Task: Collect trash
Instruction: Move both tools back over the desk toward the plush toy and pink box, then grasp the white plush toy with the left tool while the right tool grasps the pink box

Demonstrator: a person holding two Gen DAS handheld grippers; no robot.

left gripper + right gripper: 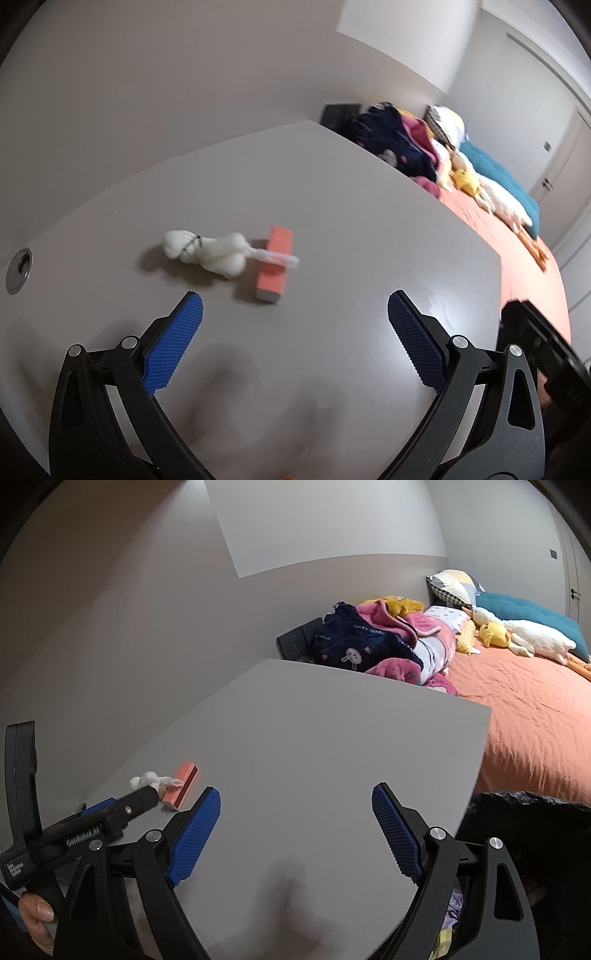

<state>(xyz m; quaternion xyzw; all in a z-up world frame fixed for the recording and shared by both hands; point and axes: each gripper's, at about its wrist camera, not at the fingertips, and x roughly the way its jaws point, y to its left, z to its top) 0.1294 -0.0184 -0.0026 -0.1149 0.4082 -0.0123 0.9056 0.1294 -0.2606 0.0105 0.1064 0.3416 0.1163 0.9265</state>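
Observation:
A crumpled white tissue wad (207,251) lies on the grey table (332,206), touching a small orange box (275,264) with a clear plastic wrapper (275,256) across it. My left gripper (295,306) is open and empty, just short of the box. In the right wrist view the tissue (146,780) and the orange box (183,785) sit at the far left, partly behind the left gripper's body (110,818). My right gripper (295,801) is open and empty over bare table (332,738).
A round cable hole (19,269) sits at the table's left edge. Beyond the table's right edge is a bed with an orange sheet (535,716), piled clothes (376,642), plush toys (517,635) and a teal cushion (532,614). A grey wall stands behind.

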